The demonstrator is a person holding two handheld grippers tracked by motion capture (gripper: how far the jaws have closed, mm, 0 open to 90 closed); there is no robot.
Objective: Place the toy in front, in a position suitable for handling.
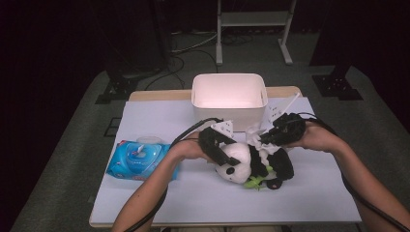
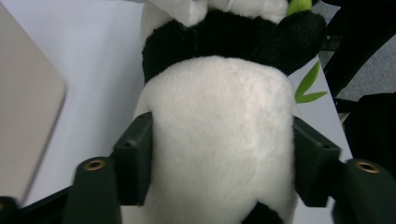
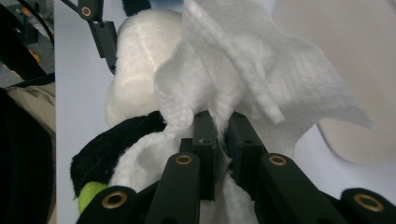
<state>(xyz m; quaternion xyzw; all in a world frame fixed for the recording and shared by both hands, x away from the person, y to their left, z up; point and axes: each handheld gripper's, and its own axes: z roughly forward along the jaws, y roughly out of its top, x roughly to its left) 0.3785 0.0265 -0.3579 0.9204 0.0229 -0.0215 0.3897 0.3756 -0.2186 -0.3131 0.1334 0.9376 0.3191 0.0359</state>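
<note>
My left claw (image 2: 219, 158) clamps the toy panda's (image 1: 251, 164) head steady on the table (image 1: 309, 198) so my right claw (image 3: 219, 135), pinching a wipe (image 3: 261, 70), can clean it.

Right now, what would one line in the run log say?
left gripper: around panda's head | right gripper: shut on wipe, over panda | bin: behind | wipe pack: left
</note>
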